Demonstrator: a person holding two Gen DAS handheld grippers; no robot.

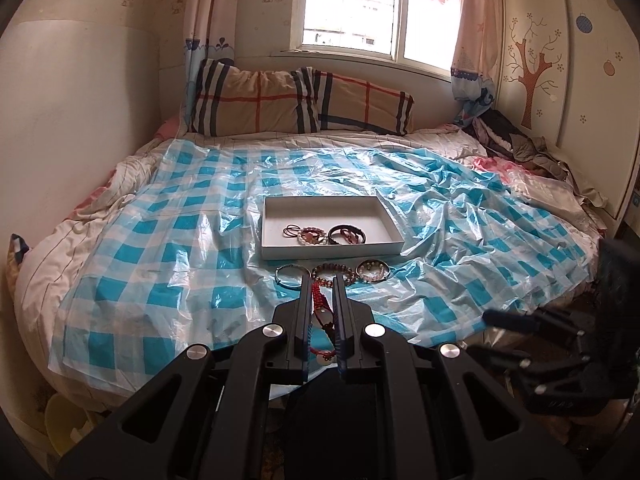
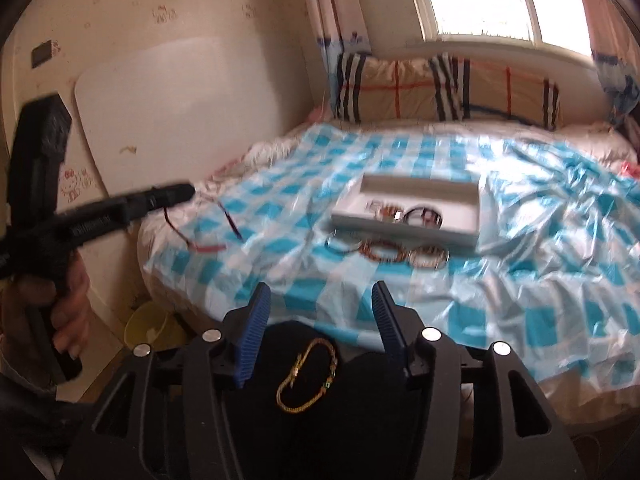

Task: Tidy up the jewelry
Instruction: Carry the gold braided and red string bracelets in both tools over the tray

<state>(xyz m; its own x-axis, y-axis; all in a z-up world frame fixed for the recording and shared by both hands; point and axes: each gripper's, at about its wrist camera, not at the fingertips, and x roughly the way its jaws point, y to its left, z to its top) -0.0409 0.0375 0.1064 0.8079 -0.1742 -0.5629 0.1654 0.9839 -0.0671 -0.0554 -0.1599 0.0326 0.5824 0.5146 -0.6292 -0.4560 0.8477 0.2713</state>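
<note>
Left gripper [image 1: 322, 280]: closed on the red cord bracelet [image 1: 320, 312], which dangles between its fingers.
Right gripper [image 2: 320, 296]: open, holding nothing; gold chain bracelet [image 2: 306, 376] lies below its fingers.

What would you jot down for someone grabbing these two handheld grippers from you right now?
Left gripper: shut on the red braided cord bracelet, lifted over the bed's near edge.
Right gripper: open, holding nothing; a gold chain bracelet lies on the dark surface beneath it.
Done: three pieces already in the white box.
Left: the silver bangle, brown bead bracelet and pearl bracelet on the checked plastic sheet before the box, plus the red and gold ones.
</note>
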